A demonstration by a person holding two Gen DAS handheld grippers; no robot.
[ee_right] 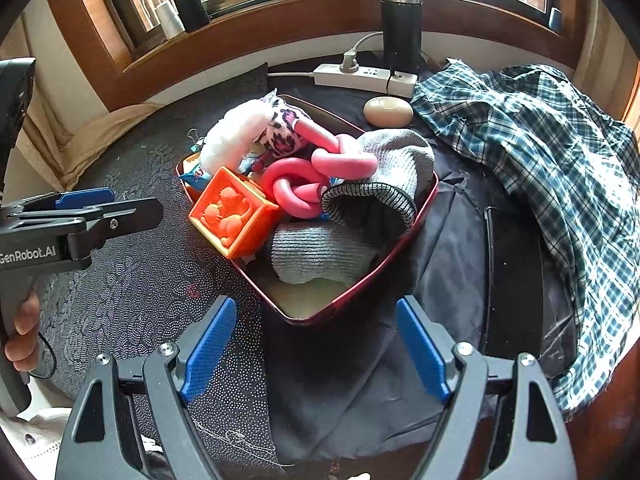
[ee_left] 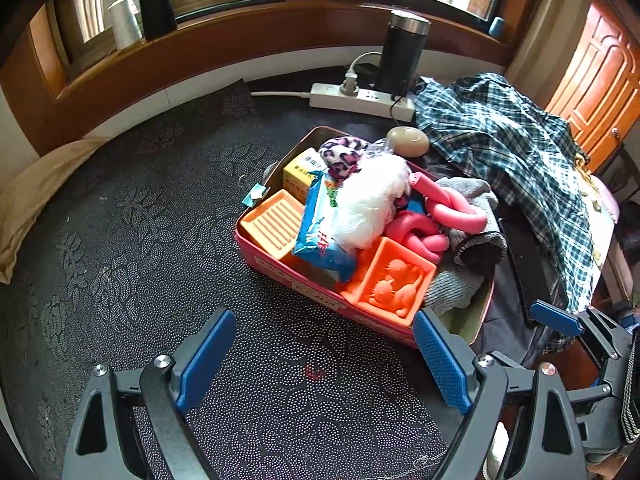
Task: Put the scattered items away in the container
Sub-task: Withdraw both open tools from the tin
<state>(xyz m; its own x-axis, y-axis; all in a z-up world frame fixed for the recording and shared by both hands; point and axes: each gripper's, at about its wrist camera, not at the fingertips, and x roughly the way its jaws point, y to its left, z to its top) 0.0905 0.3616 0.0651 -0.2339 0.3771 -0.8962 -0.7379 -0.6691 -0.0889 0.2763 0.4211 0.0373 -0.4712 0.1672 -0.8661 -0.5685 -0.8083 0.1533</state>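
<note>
Red tin [ee_left: 280,270] heaped full, just beyond left gripper [ee_left: 324,364], jaws wide apart, empty, right gripper [ee_right: 316,350] likewise.

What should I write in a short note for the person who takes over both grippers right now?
Left gripper: open, empty, over the dark mat.
Right gripper: open, empty, near the tin's corner.
Red tin: piled with orange tray, pink foam tube, grey knit cloth, white bag.
Left outside: beige oval item behind the tin; plaid shirt, perhaps not part of the job.
</note>
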